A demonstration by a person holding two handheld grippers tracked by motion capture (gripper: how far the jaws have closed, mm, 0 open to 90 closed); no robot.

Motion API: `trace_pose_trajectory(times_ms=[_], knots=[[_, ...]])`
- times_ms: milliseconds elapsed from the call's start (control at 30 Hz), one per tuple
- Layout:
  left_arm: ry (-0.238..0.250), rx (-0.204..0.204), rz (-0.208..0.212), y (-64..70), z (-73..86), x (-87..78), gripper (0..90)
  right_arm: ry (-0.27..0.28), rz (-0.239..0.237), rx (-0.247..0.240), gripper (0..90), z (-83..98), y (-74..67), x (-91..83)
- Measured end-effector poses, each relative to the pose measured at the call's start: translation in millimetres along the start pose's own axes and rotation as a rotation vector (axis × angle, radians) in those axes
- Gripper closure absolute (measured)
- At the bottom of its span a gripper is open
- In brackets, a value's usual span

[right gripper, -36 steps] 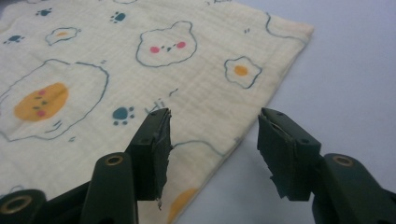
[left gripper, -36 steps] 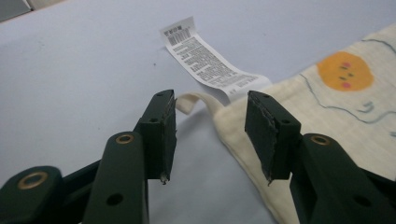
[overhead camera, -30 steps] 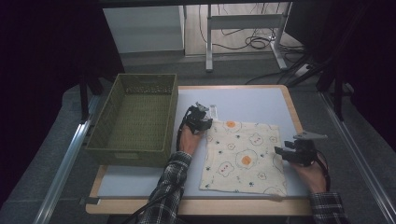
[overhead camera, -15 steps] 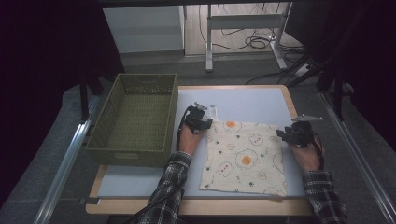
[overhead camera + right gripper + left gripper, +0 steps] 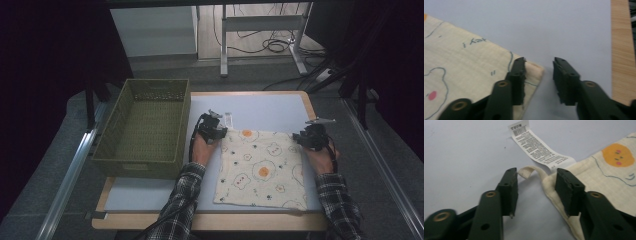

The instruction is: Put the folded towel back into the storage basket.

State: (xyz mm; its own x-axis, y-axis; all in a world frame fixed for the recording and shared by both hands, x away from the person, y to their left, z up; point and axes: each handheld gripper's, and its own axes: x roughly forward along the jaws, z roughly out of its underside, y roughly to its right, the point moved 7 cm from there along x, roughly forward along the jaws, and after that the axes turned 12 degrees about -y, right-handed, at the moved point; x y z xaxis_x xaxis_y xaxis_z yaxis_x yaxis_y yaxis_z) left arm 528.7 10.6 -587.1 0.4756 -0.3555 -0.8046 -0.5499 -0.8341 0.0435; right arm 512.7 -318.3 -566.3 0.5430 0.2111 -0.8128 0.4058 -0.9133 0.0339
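A cream cloth point(image 5: 262, 167) printed with fried eggs and bears lies flat on the blue table top point(image 5: 260, 107). My left gripper point(image 5: 212, 127) sits at its far left corner. In the left gripper view the jaws point(image 5: 536, 187) stand apart and have just been closing, with the cloth's hanging loop point(image 5: 529, 170) and corner edge point(image 5: 551, 187) between them, below the white label point(image 5: 539, 147). My right gripper point(image 5: 310, 136) is at the far right corner. Its jaws point(image 5: 539, 75) have also just been closing, a gap still showing, with the corner tip point(image 5: 535, 72) between them.
An olive-green woven basket point(image 5: 145, 125) stands empty at the table's left side, close to my left hand. The wooden table edge point(image 5: 621, 50) runs just right of the right gripper. Cables and a metal stand point(image 5: 260, 25) lie on the floor beyond the table.
My right hand has moved away from the person along the cloth's right edge to its far right corner. The left hand has stayed at the far left corner.
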Motion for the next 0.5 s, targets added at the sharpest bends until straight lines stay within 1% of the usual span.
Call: trace_pose_trajectory(times_ms=[67, 100, 133, 167, 200, 300, 367, 400, 433, 467, 500], knots=[[-0.001, 0.059, 0.014, 6.0, 0.0, -0.3, 71.9, -0.005, -0.014, -0.006, 80.1, -0.4, -4.1, 0.3], [-0.001, 0.074, 0.013, 8.4, -0.1, -0.3, 78.4, -0.010, -0.022, -0.004, 83.0, -0.6, -5.7, 0.3], [0.000, 0.081, 0.015, 10.1, -0.2, -0.1, 83.0, -0.019, -0.026, 0.003, 84.6, -0.8, -6.2, 0.1], [-0.002, 0.080, 0.018, 10.5, -0.3, -0.1, 85.5, -0.026, -0.029, 0.010, 85.6, -1.4, -6.5, 0.2], [-0.002, 0.075, 0.027, 9.9, -0.2, -0.2, 86.3, -0.035, -0.032, 0.017, 86.3, -1.8, -7.0, -0.2], [-0.003, 0.063, 0.046, 8.7, -0.3, -0.4, 87.8, -0.044, -0.022, 0.015, 87.1, -2.8, -8.2, -0.8], [-0.006, 0.031, 0.074, 6.9, -1.0, -1.1, 88.1, -0.046, -0.028, 0.010, 87.2, -3.1, -9.1, -2.7], [-0.010, 0.024, 0.072, 6.2, -1.3, -2.2, 88.2, -0.041, -0.028, 0.009, 87.2, -3.8, -9.5, -4.9], [-0.006, 0.027, 0.047, 5.8, -1.6, -3.7, 88.2, -0.035, -0.027, 0.004, 87.2, -4.7, -9.3, -8.0], [0.004, 0.035, 0.033, 5.9, -2.2, -6.1, 88.1, -0.026, -0.030, 0.000, 87.2, -5.9, -9.0, -11.7], [0.016, 0.030, 0.037, 6.3, -3.1, -9.3, 88.1, -0.019, -0.037, -0.001, 87.2, -7.1, -8.8, -15.8]])
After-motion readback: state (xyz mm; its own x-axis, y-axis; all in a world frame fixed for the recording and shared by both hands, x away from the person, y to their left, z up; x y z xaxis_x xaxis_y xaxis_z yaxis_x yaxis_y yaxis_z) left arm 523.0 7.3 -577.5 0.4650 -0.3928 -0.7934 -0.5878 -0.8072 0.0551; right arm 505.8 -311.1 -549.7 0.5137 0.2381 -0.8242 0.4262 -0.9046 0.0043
